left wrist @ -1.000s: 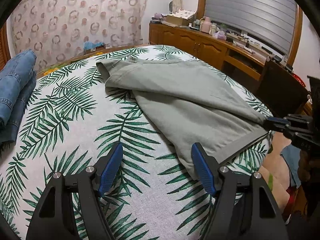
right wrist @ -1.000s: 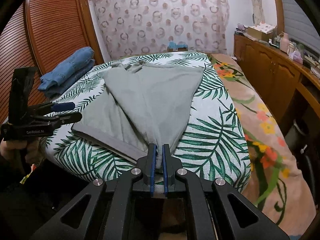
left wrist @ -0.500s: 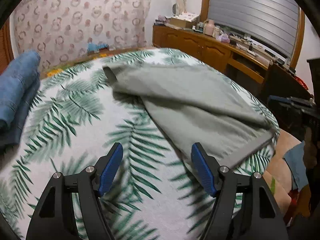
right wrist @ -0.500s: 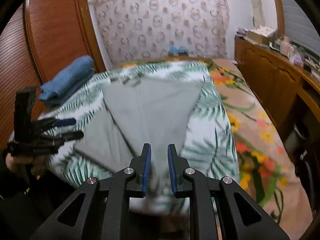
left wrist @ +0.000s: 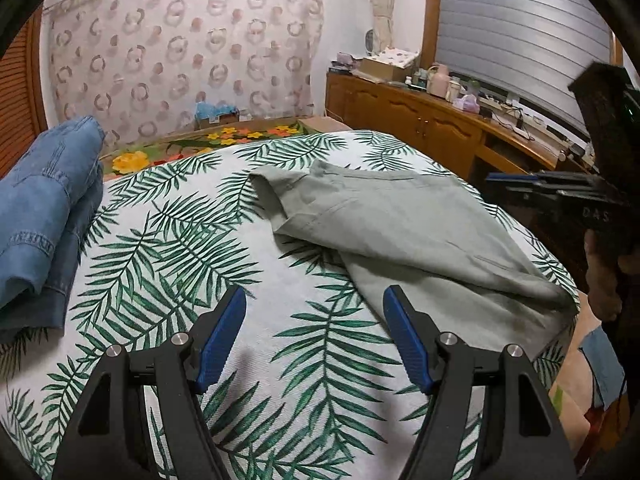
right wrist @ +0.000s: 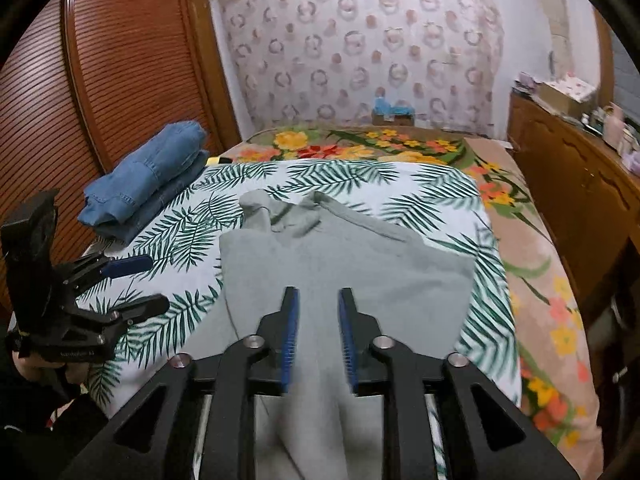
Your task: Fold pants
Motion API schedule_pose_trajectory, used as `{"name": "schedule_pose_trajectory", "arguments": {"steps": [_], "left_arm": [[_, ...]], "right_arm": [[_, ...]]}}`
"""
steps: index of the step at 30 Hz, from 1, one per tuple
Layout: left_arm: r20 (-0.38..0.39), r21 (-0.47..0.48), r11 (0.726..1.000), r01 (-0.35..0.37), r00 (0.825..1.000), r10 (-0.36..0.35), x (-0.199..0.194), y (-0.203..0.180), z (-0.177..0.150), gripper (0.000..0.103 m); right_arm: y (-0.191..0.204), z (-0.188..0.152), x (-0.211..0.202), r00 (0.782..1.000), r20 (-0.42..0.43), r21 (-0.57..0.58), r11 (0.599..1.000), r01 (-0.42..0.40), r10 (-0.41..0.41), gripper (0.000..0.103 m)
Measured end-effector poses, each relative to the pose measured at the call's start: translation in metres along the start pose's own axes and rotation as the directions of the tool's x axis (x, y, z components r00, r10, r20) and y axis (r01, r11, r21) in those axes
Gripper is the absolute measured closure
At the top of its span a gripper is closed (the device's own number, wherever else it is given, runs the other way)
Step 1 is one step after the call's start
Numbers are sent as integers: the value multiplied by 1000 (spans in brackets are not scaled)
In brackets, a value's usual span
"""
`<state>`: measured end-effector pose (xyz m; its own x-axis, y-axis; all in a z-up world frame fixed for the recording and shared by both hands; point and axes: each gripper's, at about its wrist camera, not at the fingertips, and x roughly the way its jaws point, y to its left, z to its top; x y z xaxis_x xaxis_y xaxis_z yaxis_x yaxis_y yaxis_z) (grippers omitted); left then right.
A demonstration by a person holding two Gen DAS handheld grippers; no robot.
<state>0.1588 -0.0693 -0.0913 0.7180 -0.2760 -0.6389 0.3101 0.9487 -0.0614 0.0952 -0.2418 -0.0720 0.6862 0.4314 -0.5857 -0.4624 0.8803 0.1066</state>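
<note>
Grey-green pants (left wrist: 404, 224) lie on the palm-leaf bedspread (left wrist: 168, 240), folded lengthwise, with the leg ends hanging over the near bed edge (right wrist: 320, 420). My left gripper (left wrist: 314, 336) is open and empty above the bedspread, just left of the pants. It also shows in the right wrist view (right wrist: 134, 284). My right gripper (right wrist: 318, 340) is open over the pants (right wrist: 340, 264) near the bed edge, holding nothing. It shows at the right of the left wrist view (left wrist: 500, 180).
Folded blue jeans (left wrist: 36, 216) lie at the bed's left side, next to a wooden slatted wardrobe (right wrist: 100, 80). A wooden cabinet (left wrist: 420, 128) with small items runs along the right wall. A floral sheet (right wrist: 532, 280) covers the bed's right side.
My right gripper opened and let go of the pants leg end, then lifted up and back. The leg end dropped over the bed edge. My left gripper stayed open and shifted a little.
</note>
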Motion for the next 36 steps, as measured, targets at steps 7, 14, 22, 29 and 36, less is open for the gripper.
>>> {"name": "schedule_pose_trajectory", "arguments": {"steps": [7, 14, 22, 29, 36], "left_arm": [[29, -34, 999, 12, 1000, -11, -2, 8, -5, 31], [38, -38, 999, 2, 999, -1, -3, 7, -6, 31], [28, -45, 999, 1, 1000, 0, -3, 9, -6, 31], [21, -42, 999, 4, 1000, -3, -2, 8, -6, 31], [9, -37, 999, 4, 1000, -3, 1, 6, -5, 31]], "right_arm": [[-5, 22, 46, 995, -95, -10, 1000, 1, -2, 70], [-4, 41, 92, 981, -195, 6, 1000, 12, -11, 70], [3, 51, 127, 972, -236, 14, 1000, 0, 3, 73], [0, 49, 127, 970, -237, 21, 999, -48, 51, 98], [-10, 56, 90, 991, -118, 25, 998, -52, 55, 99]]}}
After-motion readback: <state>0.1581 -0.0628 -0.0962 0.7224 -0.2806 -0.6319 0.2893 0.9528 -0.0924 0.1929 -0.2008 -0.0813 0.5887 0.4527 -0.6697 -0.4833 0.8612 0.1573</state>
